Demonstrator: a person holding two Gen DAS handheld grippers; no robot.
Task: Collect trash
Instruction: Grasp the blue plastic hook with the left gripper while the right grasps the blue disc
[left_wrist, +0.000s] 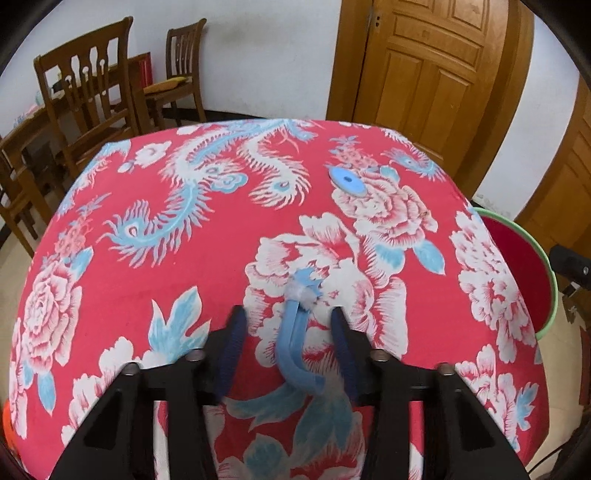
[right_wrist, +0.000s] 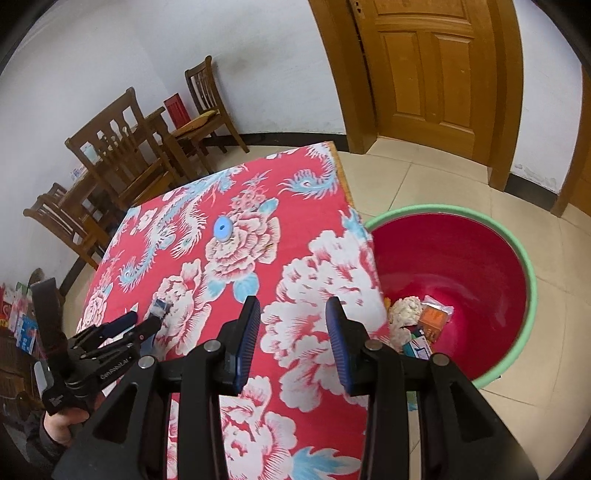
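A: Report the left hand-held gripper (left_wrist: 288, 317).

B: Its ribbed dark-blue pads stand apart on either side of a blue strip (left_wrist: 295, 343), a flat bent band with a crumpled whitish, torn end. The strip lies on the bench (left_wrist: 229, 229); the pads do not press on it, so the tool is released.

A: And the right hand-held gripper (right_wrist: 291, 310)?

B: Parted, with nothing between the pads. It hangs over the bench corner nearest the basin (right_wrist: 524, 266).

A: Describe the bench surface.

B: Soft red cloth printed with white peonies and blue phoenix feathers (the print makes small blue items hard to pick out). A round blue disc (left_wrist: 347, 180) with a dark centre hole lies flat farther along, well apart from the strip.

A: The basin?

B: Round, smooth plastic, glossy red inside with a pale green rim, standing on the tiled floor just beside the bench. Inside it lie a crumpled whitish wad (right_wrist: 404, 314), an orange packet (right_wrist: 436, 319) and a small printed box (right_wrist: 419, 347).

A: Anything behind?

B: Wooden slat-back chairs (left_wrist: 88, 99) and a panelled wooden door (left_wrist: 432, 62).
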